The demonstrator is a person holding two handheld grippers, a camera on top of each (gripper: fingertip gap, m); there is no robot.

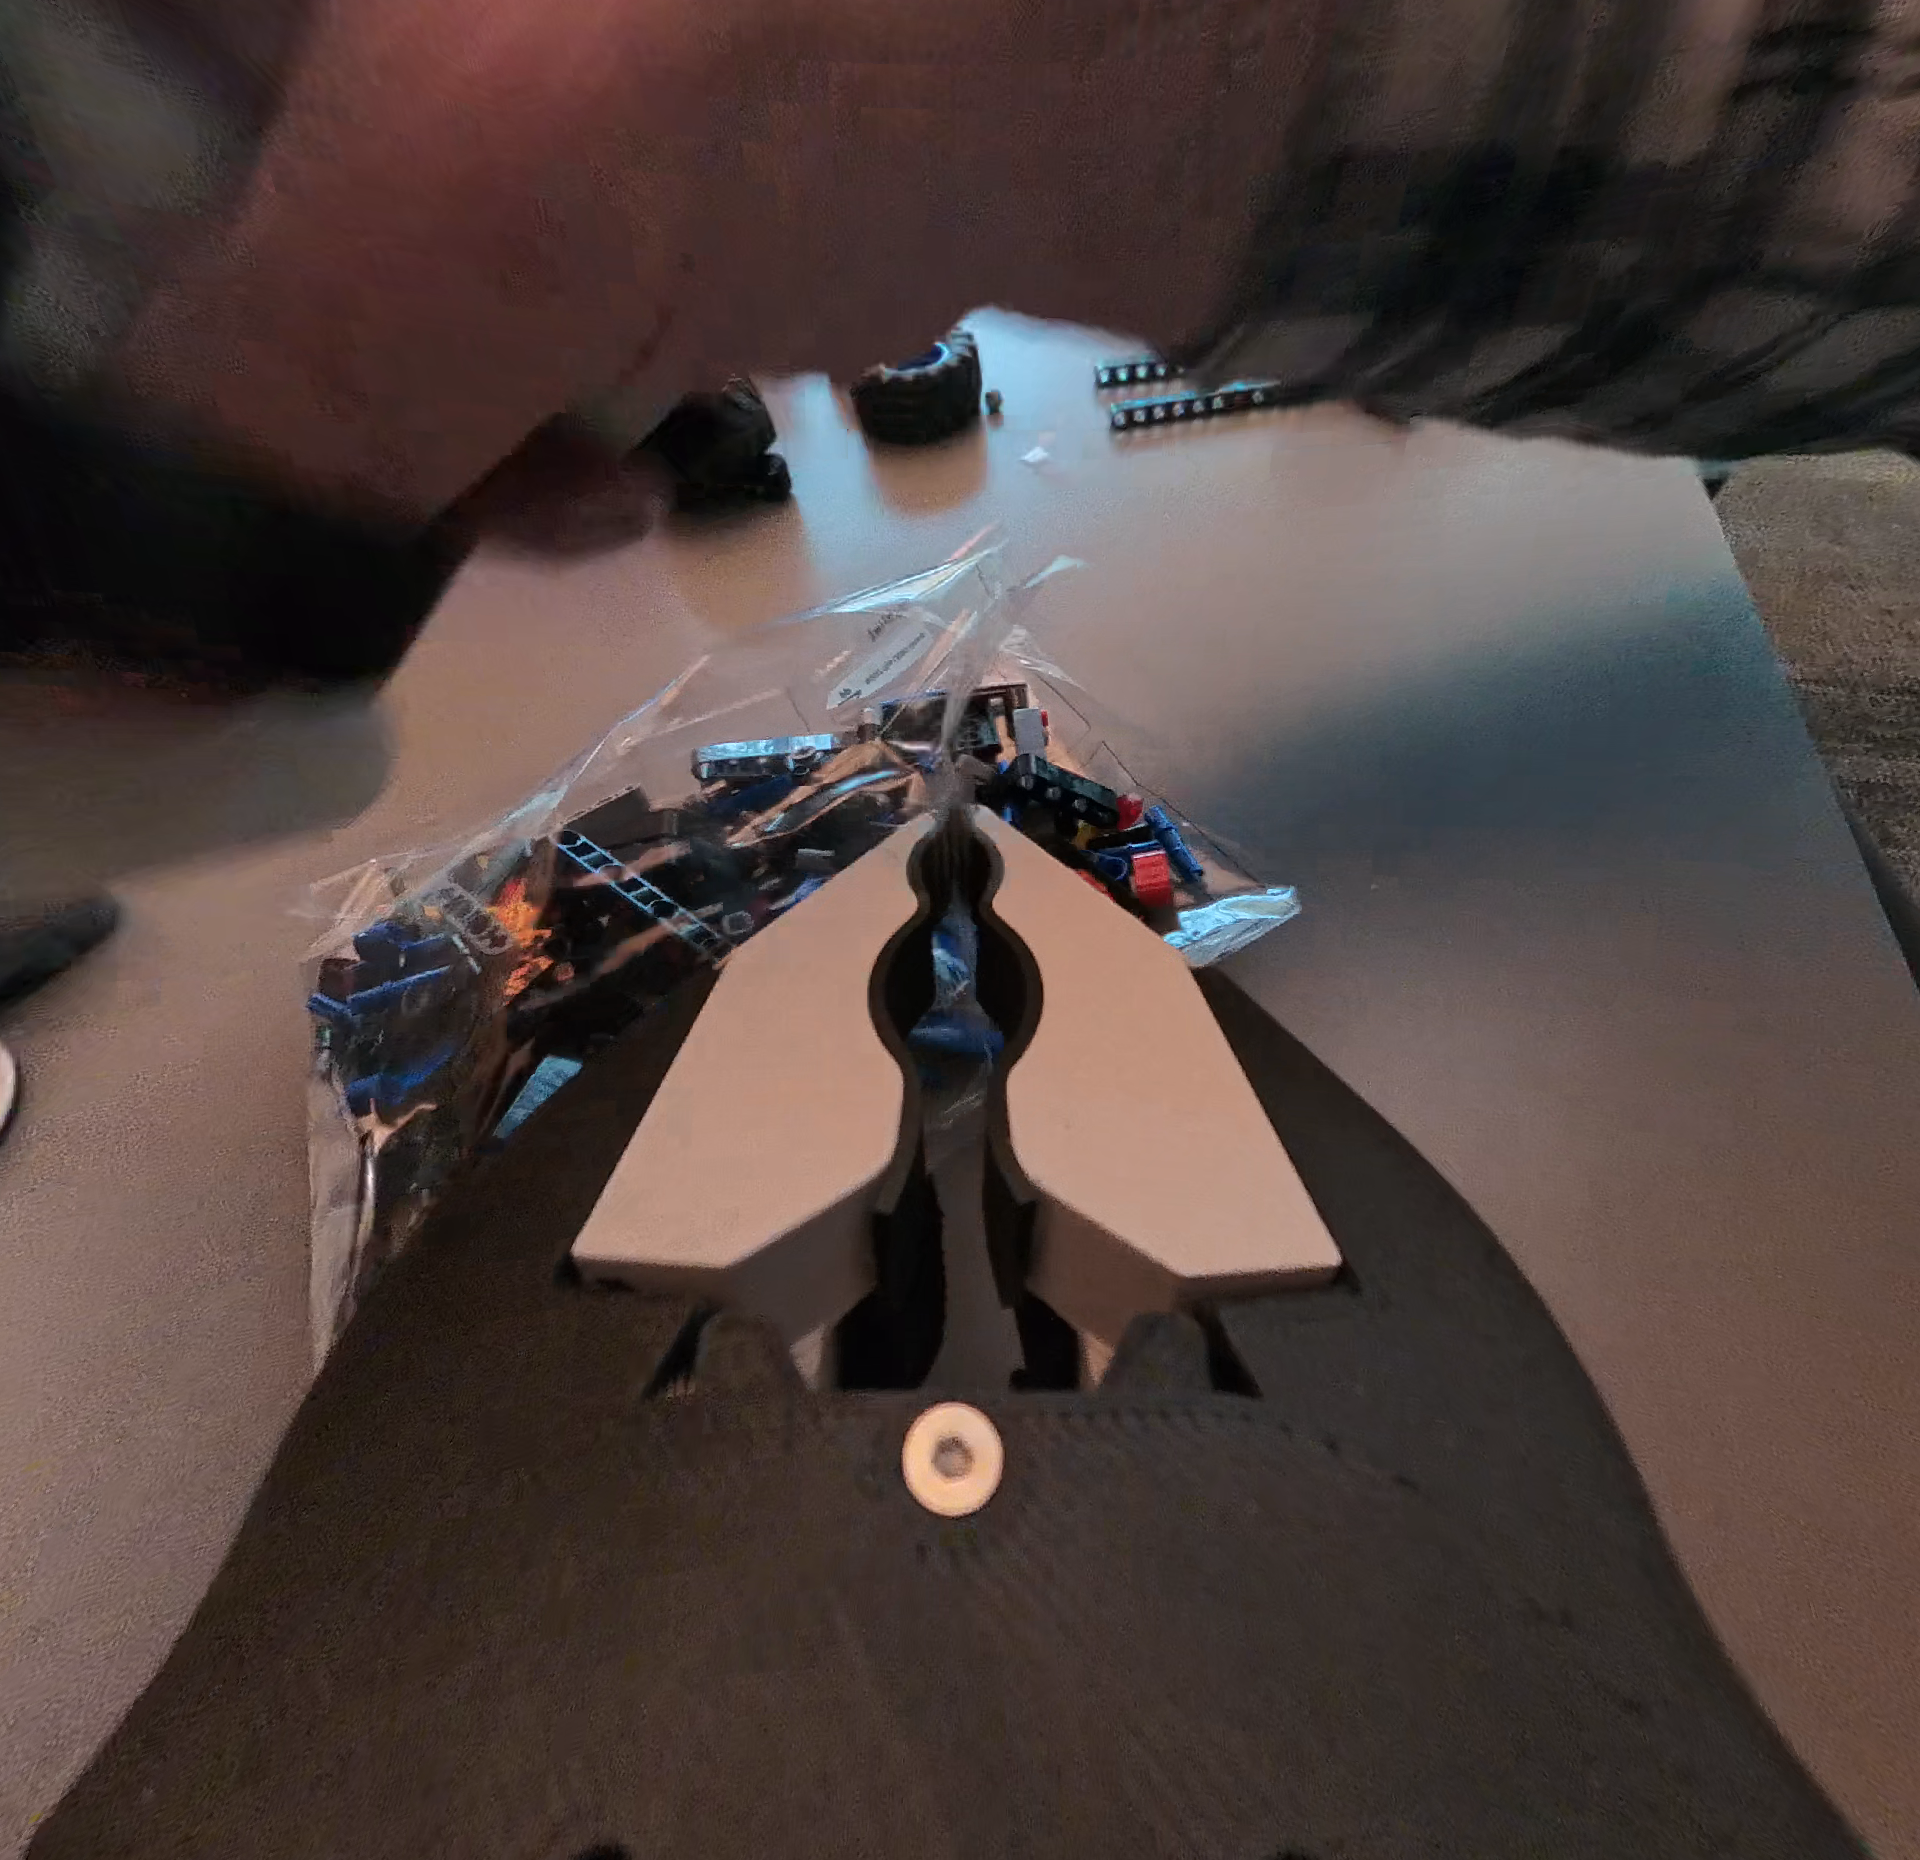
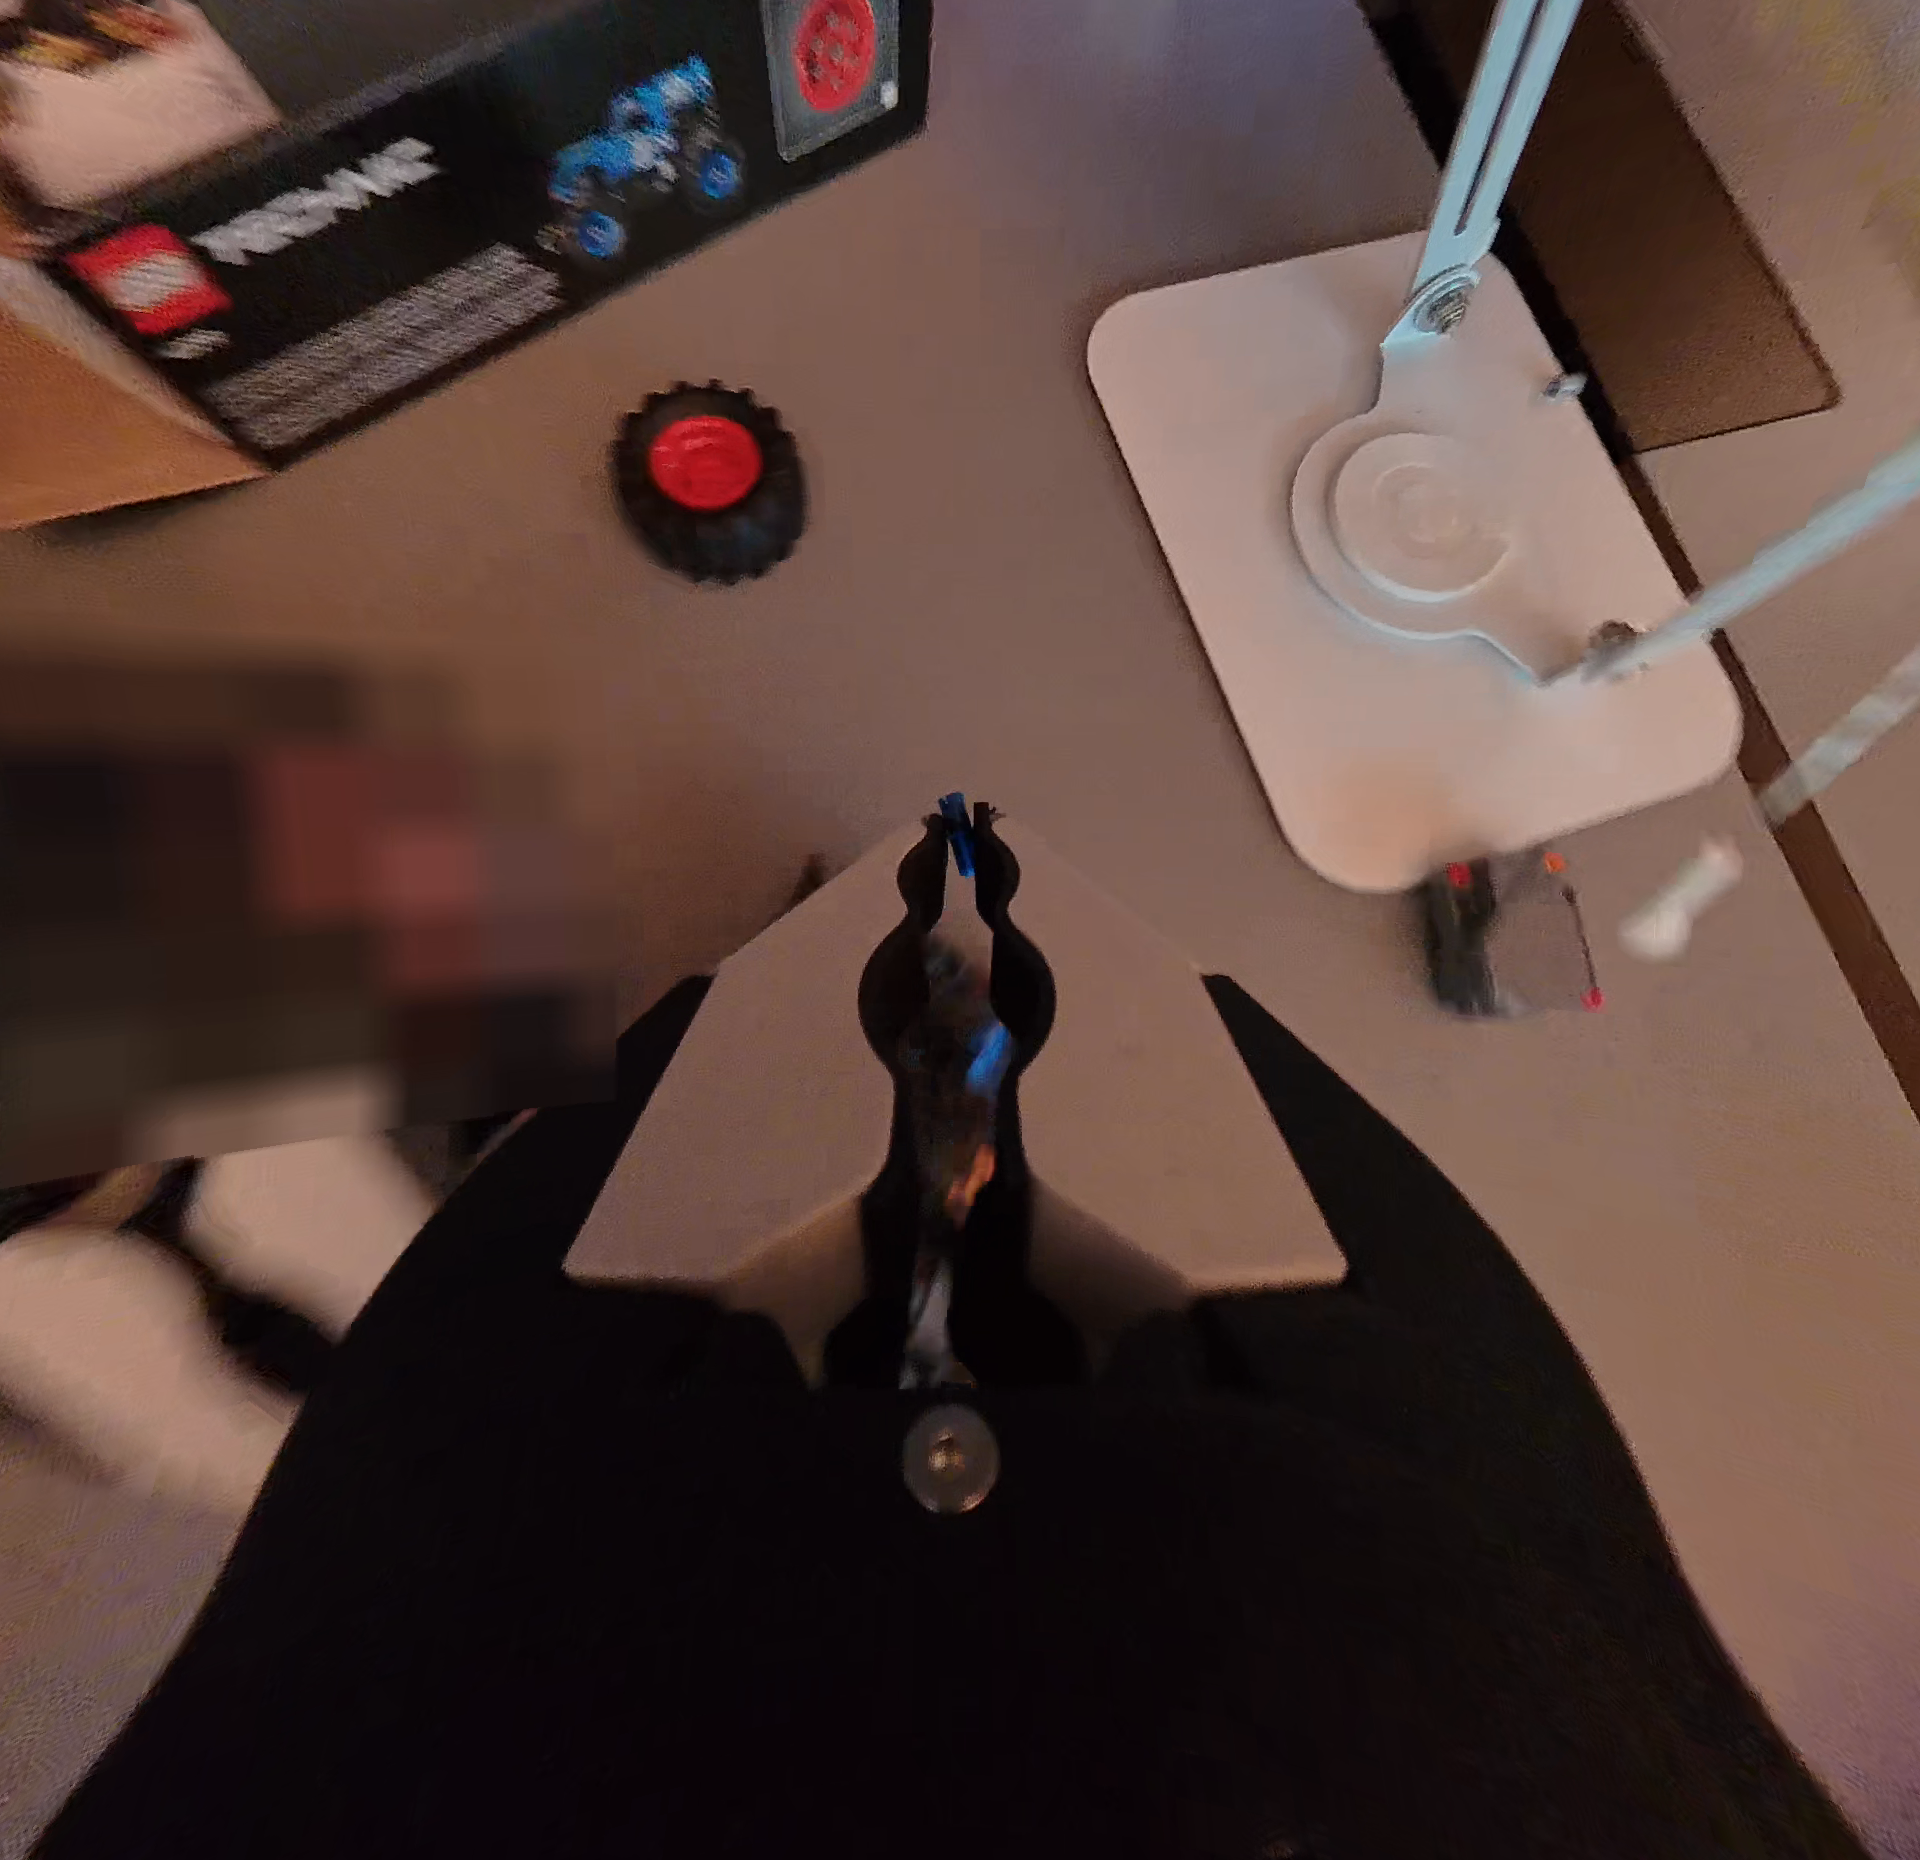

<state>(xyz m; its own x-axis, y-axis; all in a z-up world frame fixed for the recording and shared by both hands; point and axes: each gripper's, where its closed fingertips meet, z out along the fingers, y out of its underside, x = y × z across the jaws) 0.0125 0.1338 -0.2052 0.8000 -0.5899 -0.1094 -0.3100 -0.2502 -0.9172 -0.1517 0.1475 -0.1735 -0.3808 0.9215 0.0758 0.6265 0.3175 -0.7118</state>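
Only the left wrist view shows the clear plastic bag of small building pieces (image 1: 665,875) spreading to both sides of the left gripper (image 1: 954,834), whose fingers are pinched tight on the bag's film at their tips, with two black tyres (image 1: 920,387) and two black studded beams (image 1: 1190,402) lying well ahead on the table (image 1: 1455,875). Only the right wrist view shows the right gripper (image 2: 961,839) closed narrow on a small blue pin (image 2: 958,834) at its fingertips. A red-hubbed wheel (image 2: 710,480) and printed toy box (image 2: 447,200) lie ahead to its left, a white lamp base (image 2: 1403,563) ahead to its right, and a small dark assembly (image 2: 1501,937) just beyond that base.
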